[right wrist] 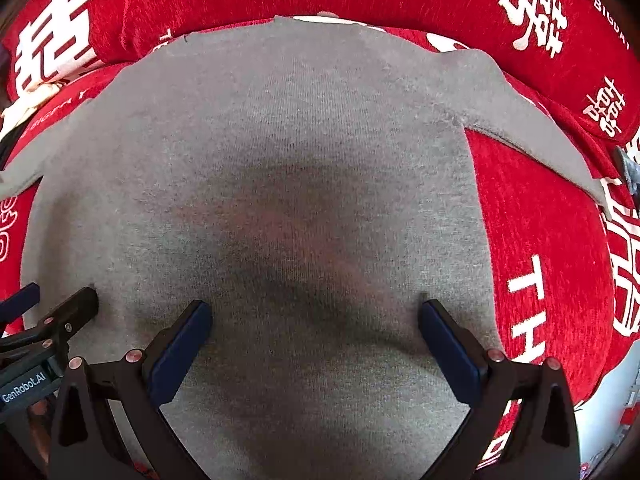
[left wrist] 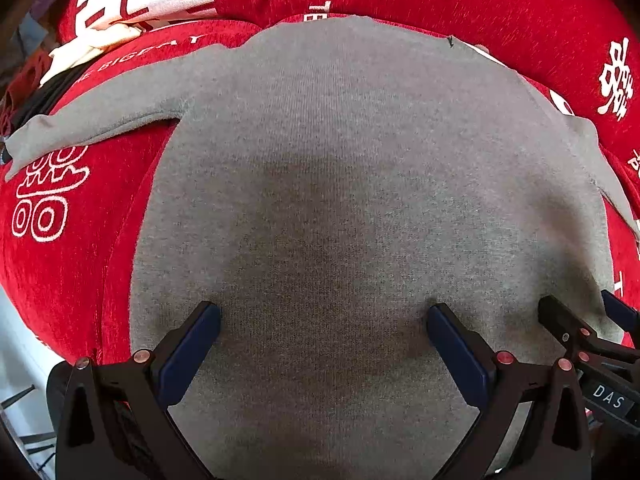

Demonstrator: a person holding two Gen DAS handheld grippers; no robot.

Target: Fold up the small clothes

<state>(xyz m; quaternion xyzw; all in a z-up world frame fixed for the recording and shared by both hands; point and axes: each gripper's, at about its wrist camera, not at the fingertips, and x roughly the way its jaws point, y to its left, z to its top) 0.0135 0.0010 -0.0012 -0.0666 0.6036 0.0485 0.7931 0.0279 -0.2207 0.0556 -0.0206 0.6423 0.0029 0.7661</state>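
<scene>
Grey sweater (left wrist: 340, 184) lies flat on a red cloth (left wrist: 60, 272) with white lettering, spread ahead of both tools. Left tool (left wrist: 323, 320) and right tool (right wrist: 315, 316) stand side by side, each with fingers wide apart, tips pressing on the knit.

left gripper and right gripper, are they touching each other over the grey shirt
Apart. In the right wrist view the left gripper sits beside the right gripper, with grey shirt showing plainly between their nearest fingers.
</scene>
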